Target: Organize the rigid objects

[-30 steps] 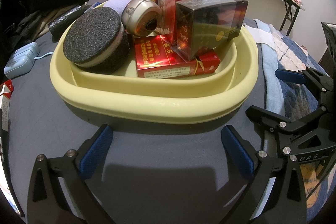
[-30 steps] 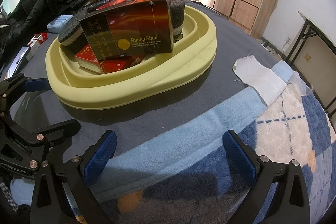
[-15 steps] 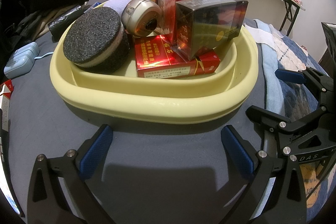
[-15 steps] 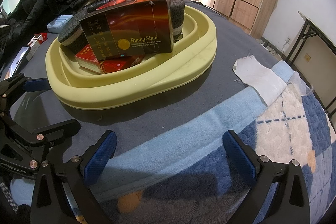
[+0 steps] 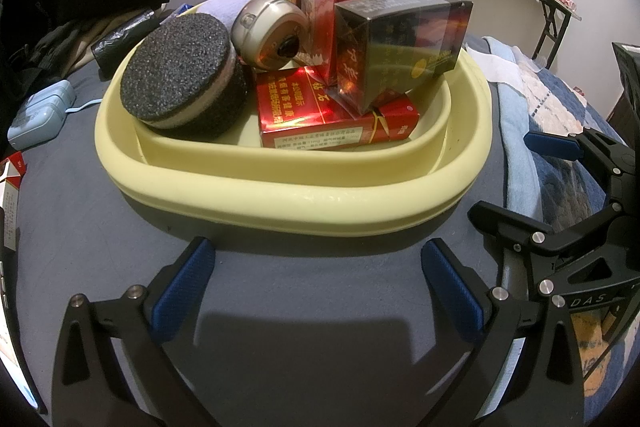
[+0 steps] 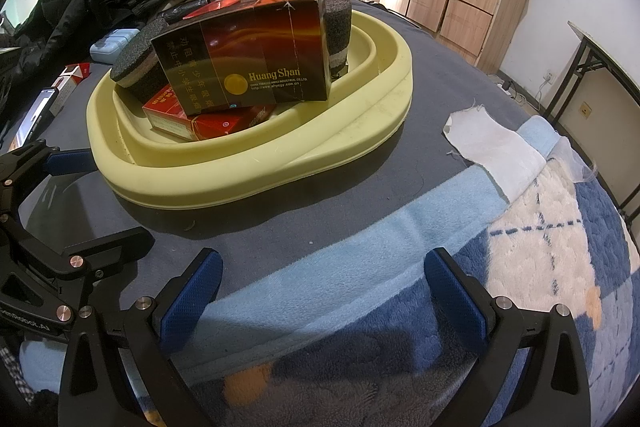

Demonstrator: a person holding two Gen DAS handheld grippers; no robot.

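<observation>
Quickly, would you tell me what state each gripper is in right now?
Left gripper: open, holding nothing.
Right gripper: open, holding nothing.

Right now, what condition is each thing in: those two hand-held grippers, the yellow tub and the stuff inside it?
Left hand-held gripper: open, empty, short of the tub.
Right hand-held gripper: open, empty, over the blue blanket.
Pale yellow plastic tub: upright, full.
Dark Huang Shan carton: closed, tilted on the red carton.
Flat red carton: closed, lying flat.
Round black sponge disc: leaning on the rim.
Silver round gadget: tipped sideways.

Matt plastic basin (image 5: 296,187), glossy cartons (image 5: 396,43)
</observation>
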